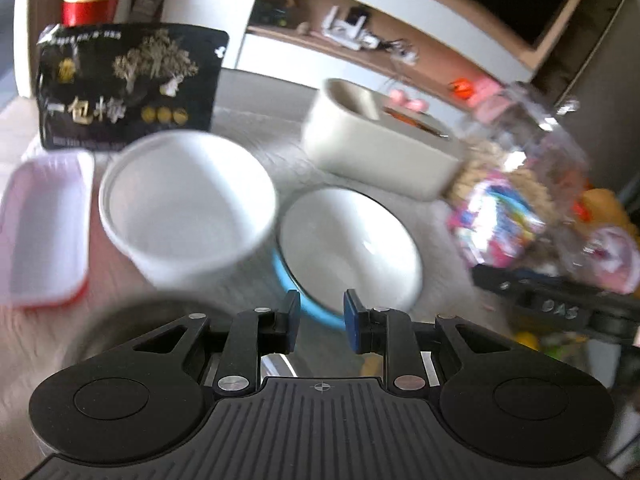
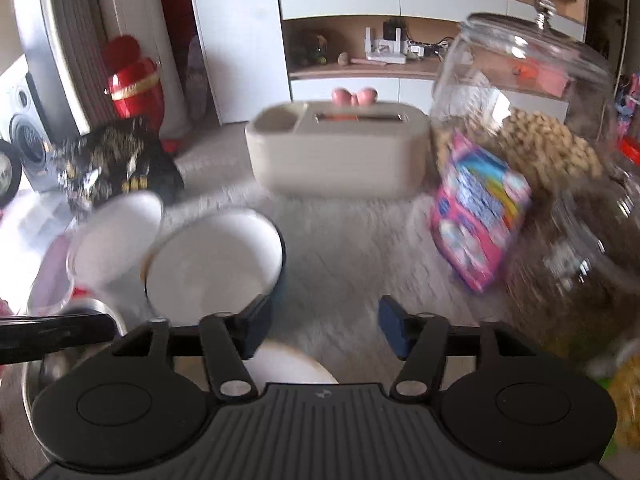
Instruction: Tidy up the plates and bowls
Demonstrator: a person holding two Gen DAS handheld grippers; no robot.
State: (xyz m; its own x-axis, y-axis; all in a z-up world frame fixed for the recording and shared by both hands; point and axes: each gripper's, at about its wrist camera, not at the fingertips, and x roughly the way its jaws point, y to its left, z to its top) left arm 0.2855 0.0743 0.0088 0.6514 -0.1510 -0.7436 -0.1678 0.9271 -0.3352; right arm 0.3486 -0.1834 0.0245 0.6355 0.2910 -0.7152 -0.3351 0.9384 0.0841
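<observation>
Sorting bowls on a cluttered table (image 2: 340, 248), judged mid-task: three sit bunched at the near left, none stacked square yet.

Left gripper (image 1: 322, 314): jaws set narrow, nothing between the blue pads, clear of everything. Just ahead, a blue-rimmed bowl (image 1: 352, 244) sits on the table. Touching or overlapping its left rim is a plain white bowl (image 1: 184, 204), tilted; blur hides whether it rests on the table or on something beneath. A metal bowl (image 1: 132, 320) shows dimly under the left finger.

Right gripper (image 2: 318, 330): jaws parted wide, empty. The left pad stands close by the blue-rimmed bowl's wall; contact cannot be told. A third white bowl (image 2: 292, 364) lies right below the fingers, mostly hidden.

Step in hand, as I read it: both grippers free, between placements. Next move likely calls for choosing one bowl, closing on its rim, and nesting it in another. The tilted white bowl looks the least settled, so approach it gently.

Surface: pale grey, mottled. Crowded: pink tray (image 1: 44, 224) at far left, black snack bag (image 1: 128, 84) behind the bowls, beige tissue box (image 2: 340, 152) centre back, large glass jar (image 2: 540, 152) of snacks at right.

Room: shelving (image 2: 360, 68) with small gadgets, a red ornament (image 2: 134, 84), a speaker (image 2: 28, 128) at left. Both views motion-blurred.
</observation>
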